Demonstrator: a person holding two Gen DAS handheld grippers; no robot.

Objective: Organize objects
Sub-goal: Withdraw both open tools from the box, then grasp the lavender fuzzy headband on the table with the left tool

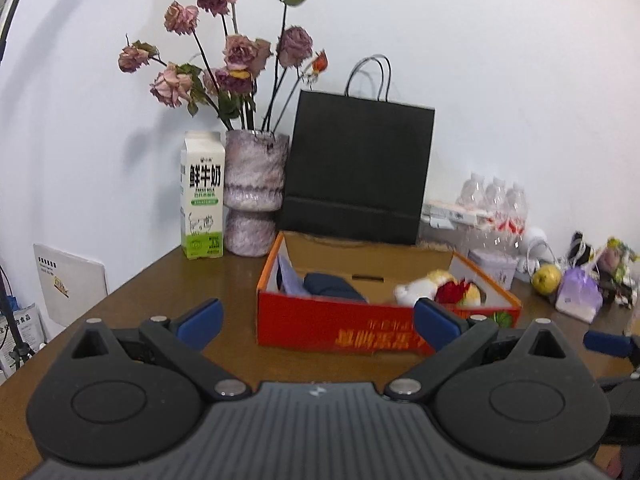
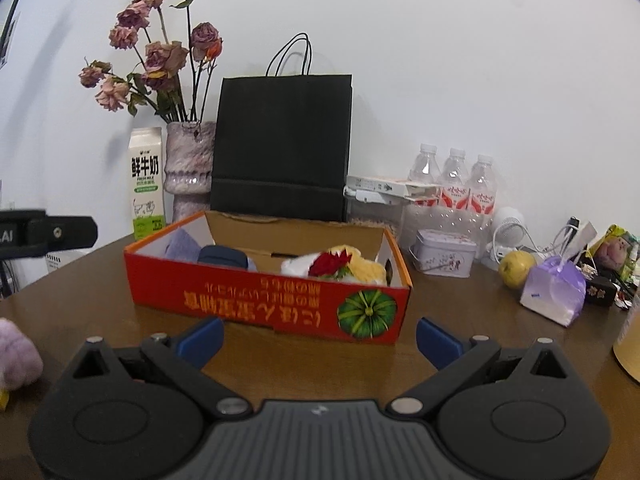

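An open red cardboard box (image 1: pixel 340 328) (image 2: pixel 256 300) sits mid-table. Inside it lie a dark blue pouch (image 1: pixel 334 286) (image 2: pixel 222 258), a pale purple item (image 1: pixel 290 278) (image 2: pixel 182 246) and a white-yellow plush toy with red (image 1: pixel 440 288) (image 2: pixel 344 266). My left gripper (image 1: pixel 318 326) is open just in front of the box, nothing between its blue fingers (image 1: pixel 202 322). My right gripper (image 2: pixel 320 340) is also open, facing the box's front wall, empty. A pink fluffy thing (image 2: pixel 16 354) lies at the left edge of the right wrist view. The other gripper's blue tip (image 1: pixel 608 342) shows at right in the left wrist view.
Behind the box stand a black paper bag (image 1: pixel 356 172) (image 2: pixel 280 148), a vase of dried roses (image 1: pixel 254 192) (image 2: pixel 188 168) and a milk carton (image 1: pixel 202 196) (image 2: pixel 146 184). Water bottles (image 2: pixel 454 184), a tin (image 2: pixel 444 252), a yellow fruit (image 2: pixel 516 268) and a purple pouch (image 2: pixel 554 292) crowd the right side.
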